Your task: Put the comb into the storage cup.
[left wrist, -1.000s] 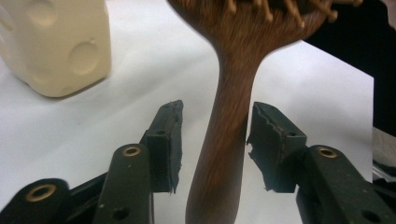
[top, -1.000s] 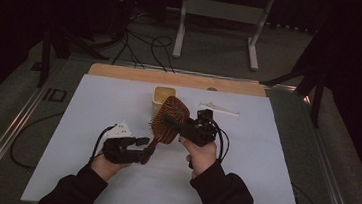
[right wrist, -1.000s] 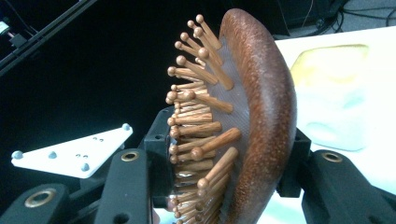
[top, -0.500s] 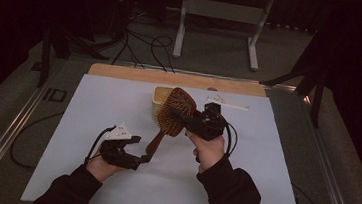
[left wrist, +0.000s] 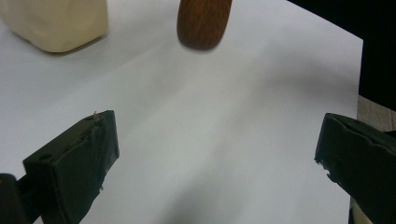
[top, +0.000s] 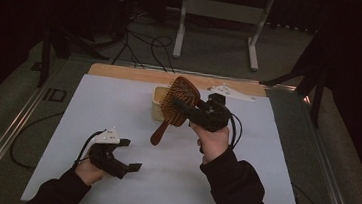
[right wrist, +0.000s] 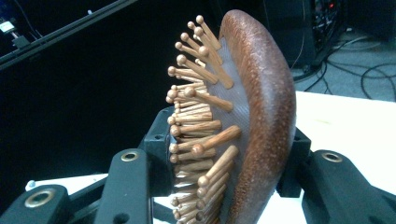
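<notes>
Gripping the brown wooden paddle hairbrush (top: 180, 103) by its head above the white bench (top: 93, 108), the right gripper (top: 199, 115) appears mid-handover, as the left gripper (top: 124, 154), jaws just opened wide and empty, lets its handle go near the cream box (top: 157, 107).

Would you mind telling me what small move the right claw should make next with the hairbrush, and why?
Probably carry it toward the cream box and lower it there. The right claw is clamped on the head of the hairbrush, which hangs tilted above the white sheet, handle down. The left claw has just opened, with nothing between its jaws, so the brush rests with the right alone.
</notes>
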Demonstrator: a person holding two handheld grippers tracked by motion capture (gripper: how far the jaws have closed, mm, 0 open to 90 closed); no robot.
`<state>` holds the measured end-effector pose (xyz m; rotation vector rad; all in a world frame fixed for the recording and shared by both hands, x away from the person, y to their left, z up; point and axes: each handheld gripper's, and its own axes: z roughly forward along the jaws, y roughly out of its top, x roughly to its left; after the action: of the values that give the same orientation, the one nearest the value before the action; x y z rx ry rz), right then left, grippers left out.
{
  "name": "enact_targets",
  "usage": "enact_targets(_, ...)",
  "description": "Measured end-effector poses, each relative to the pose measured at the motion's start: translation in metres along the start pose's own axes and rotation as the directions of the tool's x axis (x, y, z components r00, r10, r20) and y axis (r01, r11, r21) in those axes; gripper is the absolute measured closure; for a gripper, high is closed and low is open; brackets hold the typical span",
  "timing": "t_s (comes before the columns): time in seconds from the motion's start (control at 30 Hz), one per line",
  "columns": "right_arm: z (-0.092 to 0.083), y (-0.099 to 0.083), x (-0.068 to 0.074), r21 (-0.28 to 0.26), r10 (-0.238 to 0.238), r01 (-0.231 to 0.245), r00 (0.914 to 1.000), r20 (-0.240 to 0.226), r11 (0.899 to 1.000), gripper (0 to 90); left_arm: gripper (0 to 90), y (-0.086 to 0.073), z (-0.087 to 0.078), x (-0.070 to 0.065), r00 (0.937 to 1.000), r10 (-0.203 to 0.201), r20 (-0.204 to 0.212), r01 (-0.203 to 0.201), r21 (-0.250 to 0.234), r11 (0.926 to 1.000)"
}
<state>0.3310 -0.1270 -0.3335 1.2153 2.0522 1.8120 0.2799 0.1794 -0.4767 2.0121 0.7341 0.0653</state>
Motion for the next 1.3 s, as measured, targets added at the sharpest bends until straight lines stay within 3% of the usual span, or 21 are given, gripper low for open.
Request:
enact_targets(0.23, 0.0, 0.014, -0.001, -0.012, -0.017, 0.017, 0.9999, 0.001, 1.0, 52.0, 0.1, -0.013, -0.01, 0.001, 0.9992, 0.04, -0.002, -0.04, -0.017, 0.9991)
enact_targets(0.4, -0.001, 0.024, -0.001, -0.022, -0.035, 0.035, 0.9993, 0.012, 0.999, 52.0, 0.0, -0.024, -0.012, 0.003, 0.9993, 0.038, -0.008, -0.038, -0.012, 0.9992)
enact_targets(0.6, -0.001, 0.039, 0.001, -0.039, -0.054, 0.054, 0.9985, 0.011, 0.998, 51.9, 0.0, -0.03, -0.015, 0.002, 0.997, 0.065, -0.044, -0.066, -0.026, 0.9975)
enact_targets(0.8, 0.001, 0.052, 0.0, -0.045, -0.077, 0.078, 0.9967, 0.028, 0.996, 51.9, 0.0, -0.034, -0.017, 0.003, 0.9969, 0.057, -0.055, -0.06, -0.047, 0.9971)
enact_targets(1.03, 0.006, 0.069, -0.002, -0.058, -0.093, 0.096, 0.9944, 0.05, 0.994, 51.9, 0.0, -0.035, -0.015, 0.001, 0.9944, 0.093, -0.051, -0.095, -0.043, 0.9946)
enact_targets(1.3, 0.014, 0.088, -0.006, -0.076, -0.105, 0.111, 0.9912, 0.081, 0.991, 51.9, 0.0, -0.036, -0.017, 0.001, 0.9946, 0.093, -0.046, -0.096, -0.071, 0.9928)
